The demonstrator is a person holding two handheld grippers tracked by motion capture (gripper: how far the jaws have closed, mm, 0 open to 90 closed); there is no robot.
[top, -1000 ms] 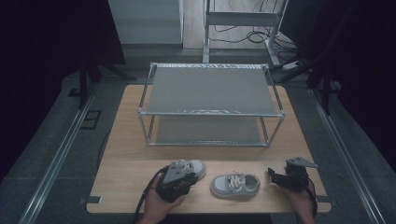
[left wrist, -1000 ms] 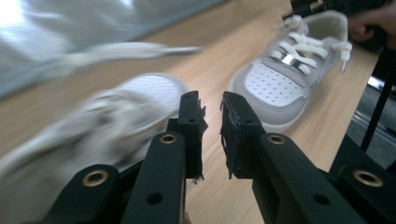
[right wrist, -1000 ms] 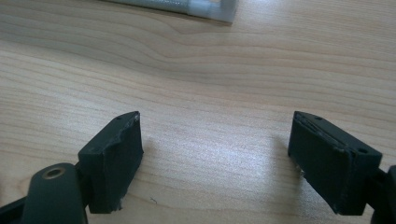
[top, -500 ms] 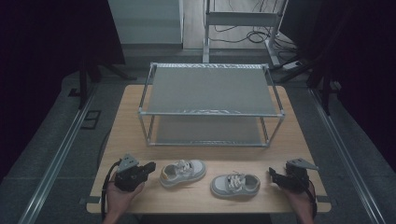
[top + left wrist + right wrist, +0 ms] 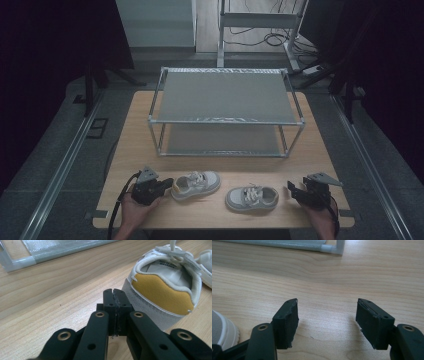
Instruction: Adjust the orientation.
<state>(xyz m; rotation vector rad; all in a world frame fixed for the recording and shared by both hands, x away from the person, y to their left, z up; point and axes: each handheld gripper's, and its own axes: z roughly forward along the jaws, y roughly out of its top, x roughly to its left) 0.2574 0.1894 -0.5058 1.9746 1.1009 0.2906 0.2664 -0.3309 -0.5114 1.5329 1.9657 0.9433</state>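
Left gripper (image 5: 115,293) jaws closed, empty, just beside yellow-heeled sneaker (image 5: 165,287); right gripper (image 5: 327,323) jaws wide open over table (image 5: 332,277).

The left gripper (image 5: 115,293), jaws pressed together on nothing, sits low over the wooden table (image 5: 50,290), seemingly just short of a white sneaker's yellow heel (image 5: 160,291).

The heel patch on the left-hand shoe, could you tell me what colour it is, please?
Mustard yellow, on the heel patch; clearest in the left gripper view.
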